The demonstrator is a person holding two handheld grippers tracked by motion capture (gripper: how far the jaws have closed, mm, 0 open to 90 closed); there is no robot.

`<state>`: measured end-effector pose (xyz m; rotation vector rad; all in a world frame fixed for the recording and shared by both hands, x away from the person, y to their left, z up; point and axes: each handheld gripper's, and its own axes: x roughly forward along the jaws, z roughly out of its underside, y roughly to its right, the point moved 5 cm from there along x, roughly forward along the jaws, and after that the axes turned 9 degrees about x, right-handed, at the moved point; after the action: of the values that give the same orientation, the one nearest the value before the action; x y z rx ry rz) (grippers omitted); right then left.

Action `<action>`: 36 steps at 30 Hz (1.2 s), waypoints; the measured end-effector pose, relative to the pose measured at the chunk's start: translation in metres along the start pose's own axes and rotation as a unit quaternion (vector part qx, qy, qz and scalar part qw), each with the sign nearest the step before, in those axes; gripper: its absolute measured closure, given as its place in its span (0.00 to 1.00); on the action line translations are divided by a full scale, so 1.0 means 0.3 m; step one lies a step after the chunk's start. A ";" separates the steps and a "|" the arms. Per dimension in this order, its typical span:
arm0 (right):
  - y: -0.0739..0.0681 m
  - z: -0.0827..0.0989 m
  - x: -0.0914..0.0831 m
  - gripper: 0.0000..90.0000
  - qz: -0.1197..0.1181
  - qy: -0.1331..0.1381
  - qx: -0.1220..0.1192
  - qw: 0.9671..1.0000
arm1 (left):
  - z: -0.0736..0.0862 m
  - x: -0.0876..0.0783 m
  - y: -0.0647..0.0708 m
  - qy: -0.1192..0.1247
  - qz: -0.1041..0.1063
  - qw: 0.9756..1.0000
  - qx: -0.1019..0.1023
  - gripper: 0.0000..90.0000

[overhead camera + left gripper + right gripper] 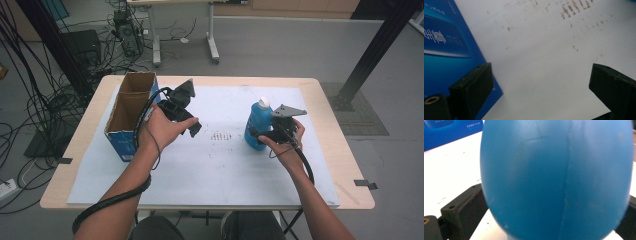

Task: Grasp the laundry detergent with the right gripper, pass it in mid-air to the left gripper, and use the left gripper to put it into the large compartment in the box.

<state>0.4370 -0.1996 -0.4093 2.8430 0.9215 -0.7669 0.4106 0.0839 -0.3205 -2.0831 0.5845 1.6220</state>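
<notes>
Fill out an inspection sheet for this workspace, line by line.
Surface: white sheet on a wooden table, dark scuff marks mid-sheet.
Job's things: blue bottle with white cap, upright; open cardboard box at left.
Clutter: nothing seen.
Grippers: right claw closed around the bottle; left claw open, holding nothing, beside the box.
Cables: one trails from each claw along the forearm.
Surroundings: grey floor, tangled cables, a desk frame.

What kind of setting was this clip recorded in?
Most likely a lab or workshop set up for recording. A wooden table with a white sheet stands on bare grey floor, tangled cables and electronics lie behind, and a black frame post rises at the right.
</notes>
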 end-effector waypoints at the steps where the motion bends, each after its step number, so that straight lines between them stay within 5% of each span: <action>1: 0.000 0.000 0.000 0.02 0.000 0.001 0.001 1.000 | 0.000 -0.001 0.000 0.001 0.000 1.000 -0.001 0.07; 36: 0.008 0.004 0.000 0.02 0.003 0.003 0.006 1.000 | -0.007 -0.006 -0.001 -0.002 -0.003 1.000 0.003 0.07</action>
<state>0.4380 -0.2017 -0.4106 2.8585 0.9130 -0.7663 0.4121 0.0832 -0.3183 -2.0758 0.5811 1.6197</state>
